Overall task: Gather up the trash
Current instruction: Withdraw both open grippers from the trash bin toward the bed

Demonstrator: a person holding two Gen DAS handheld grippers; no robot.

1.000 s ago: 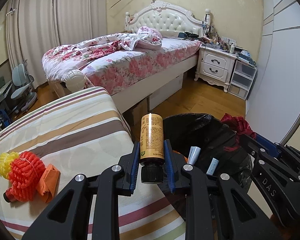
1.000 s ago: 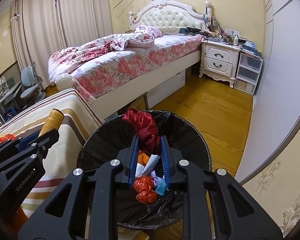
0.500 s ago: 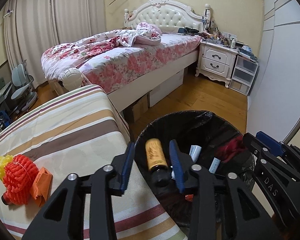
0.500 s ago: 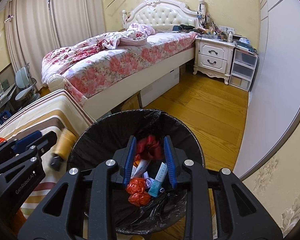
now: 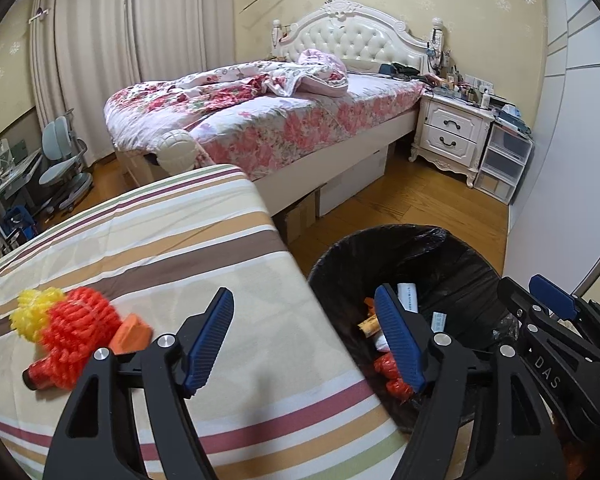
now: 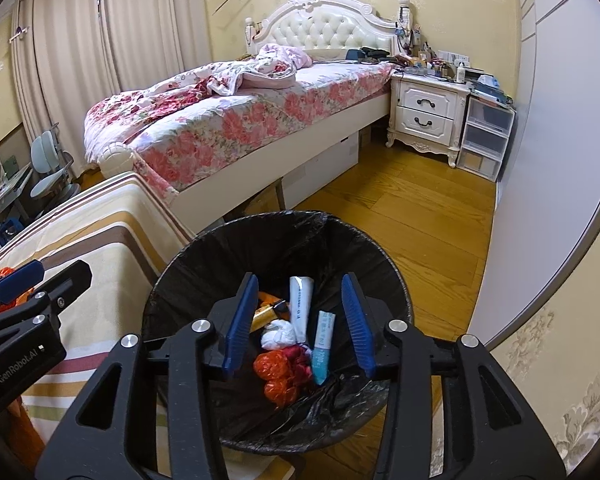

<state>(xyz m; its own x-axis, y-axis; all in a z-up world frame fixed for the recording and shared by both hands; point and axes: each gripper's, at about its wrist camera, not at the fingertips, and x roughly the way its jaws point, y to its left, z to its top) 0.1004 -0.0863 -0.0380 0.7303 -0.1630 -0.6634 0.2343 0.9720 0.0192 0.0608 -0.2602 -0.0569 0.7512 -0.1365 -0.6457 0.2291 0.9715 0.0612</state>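
left tool (image 5: 304, 336) released bottle (image 6: 263, 317) — now in bin (image 6: 204, 264) | right tool (image 6: 300, 320) dropped red cloth (image 6: 300, 360) — both spread

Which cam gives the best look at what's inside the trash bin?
Right wrist. It looks straight down into the trash bin, with the tubes, white wad and orange bag showing between its open jaws. Left wrist sees the bin obliquely, its right jaw covering much of the contents.

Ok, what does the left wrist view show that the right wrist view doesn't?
Only the left wrist view shows the red and yellow mesh item whole, lying on the striped cloth. Only the right shows the white crumpled wad and blue tube. Both show the black-lined bin, the white tube, and both grippers open, left, right.
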